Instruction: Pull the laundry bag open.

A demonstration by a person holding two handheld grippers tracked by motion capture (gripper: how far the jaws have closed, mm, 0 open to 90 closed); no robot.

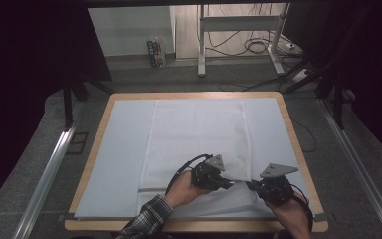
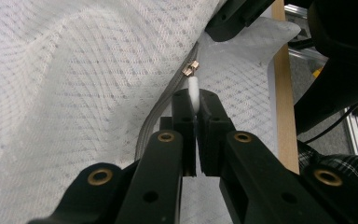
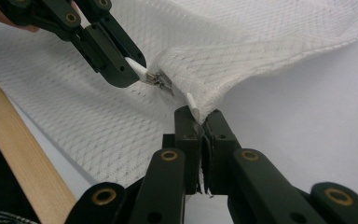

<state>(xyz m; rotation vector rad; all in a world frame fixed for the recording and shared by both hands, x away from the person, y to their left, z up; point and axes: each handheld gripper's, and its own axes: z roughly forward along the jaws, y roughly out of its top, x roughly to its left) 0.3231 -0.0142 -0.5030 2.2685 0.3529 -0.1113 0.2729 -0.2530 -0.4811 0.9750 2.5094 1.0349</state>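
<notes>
A white mesh bag [image 1: 199, 134] lies flat on the table, its zipper [image 2: 161, 116] running along the near edge. My left gripper [image 2: 195, 100] is shut on the white pull tab [image 2: 194, 91] of the metal slider [image 2: 190, 70]. From the right gripper view, the left gripper [image 3: 121, 70] pinches that tab [image 3: 137, 67] beside the slider [image 3: 156, 78]. My right gripper [image 3: 198, 116] is shut on the bag's edge [image 3: 200, 100] just past the slider and lifts the mesh slightly. In the high view the left gripper [image 1: 231, 184] and right gripper [image 1: 248, 185] meet tip to tip near the front right.
The table has a wooden rim [image 1: 298, 144] and a pale cloth cover [image 1: 119, 149]. Metal rails [image 1: 45, 174] run along both sides on the floor. A stand [image 1: 201, 45] and cables [image 1: 253, 47] sit beyond the far edge.
</notes>
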